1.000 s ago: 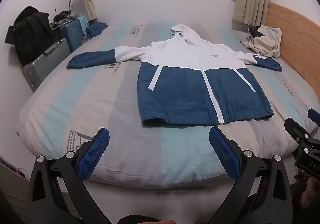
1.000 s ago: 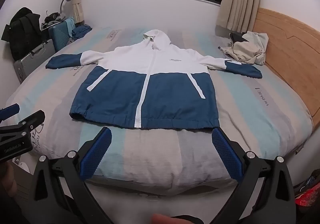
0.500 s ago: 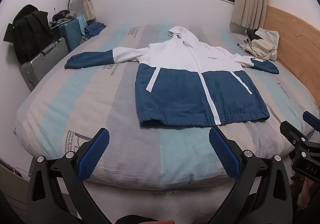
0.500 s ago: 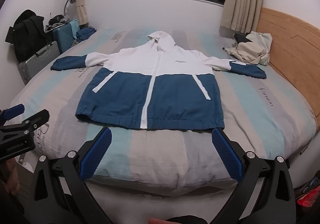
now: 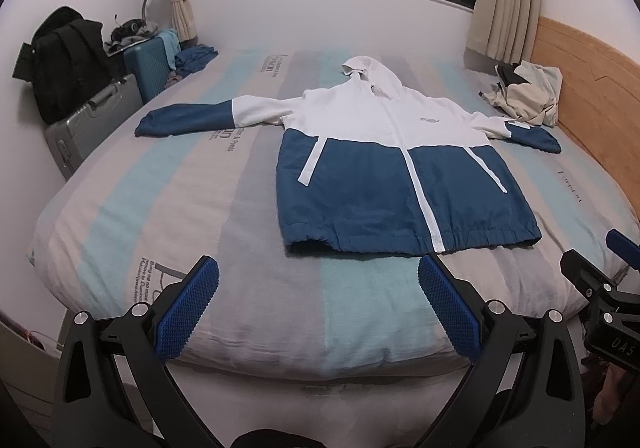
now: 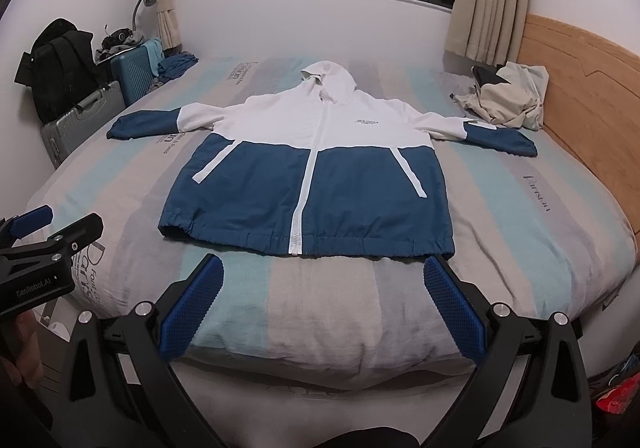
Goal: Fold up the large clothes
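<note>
A white and blue hooded jacket (image 5: pixel 396 176) lies flat, front up, on the striped bed, sleeves spread out to both sides, hood toward the far wall; it also shows in the right wrist view (image 6: pixel 312 176). My left gripper (image 5: pixel 318 280) is open and empty, over the bed's near edge, short of the jacket's hem. My right gripper (image 6: pixel 324 278) is open and empty, just short of the hem. Each gripper shows at the side of the other view: the right one (image 5: pixel 600 280), the left one (image 6: pixel 48 228).
The bed (image 5: pixel 160 200) has a wooden headboard (image 5: pixel 592 88) on the right. A beige pile of clothes (image 5: pixel 528 92) lies near the right sleeve. Suitcases (image 5: pixel 92 120) and a black bag (image 5: pixel 64 68) stand at the left wall. Blue cloth (image 5: pixel 196 58) lies at the far left corner.
Both grippers have moved slightly forward and up toward the bed; the jacket now sits a little lower and closer in both views. Jaws stay open.
</note>
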### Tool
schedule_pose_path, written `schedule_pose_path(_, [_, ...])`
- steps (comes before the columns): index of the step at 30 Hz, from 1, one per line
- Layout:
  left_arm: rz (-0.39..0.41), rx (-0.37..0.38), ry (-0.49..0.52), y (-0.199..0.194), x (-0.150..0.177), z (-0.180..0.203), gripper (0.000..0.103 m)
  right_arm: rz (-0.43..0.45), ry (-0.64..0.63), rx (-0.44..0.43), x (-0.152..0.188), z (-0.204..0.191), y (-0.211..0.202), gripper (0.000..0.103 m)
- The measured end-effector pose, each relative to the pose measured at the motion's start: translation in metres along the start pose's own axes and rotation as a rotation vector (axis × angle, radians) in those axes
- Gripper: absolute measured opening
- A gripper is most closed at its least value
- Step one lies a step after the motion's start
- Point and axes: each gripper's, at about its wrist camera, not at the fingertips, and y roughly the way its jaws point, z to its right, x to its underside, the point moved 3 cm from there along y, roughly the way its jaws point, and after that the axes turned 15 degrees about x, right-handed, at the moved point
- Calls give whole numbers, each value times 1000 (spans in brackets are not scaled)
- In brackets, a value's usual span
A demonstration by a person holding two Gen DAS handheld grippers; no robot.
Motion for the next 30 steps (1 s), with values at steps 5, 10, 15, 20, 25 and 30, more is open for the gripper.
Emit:
schedule_pose_path(5, [-1,-2,3,0,1,1,98,-1,-4,4,1,-1,-1,96])
schedule_pose_path(10, [-4,-4,1,0,2,-1,98,1,-8,7,1,-1,-2,96])
schedule_pose_path(15, [-1,-7,1,-2,2,-2,98,-2,-6,9,3,-2,-2,96])
schedule_pose_path(20, [-1,-5,0,-1,3,0,98,-1,-5,9,3,-2,-2,96])
schedule_pose_path(25, [-2,-2,3,-1,2,1,98,2,2,5,5,0,-2,96])
schedule_pose_path(30, [-3,-3,2,-2,2,1,98,1,-1,9,4,0,-2,96])
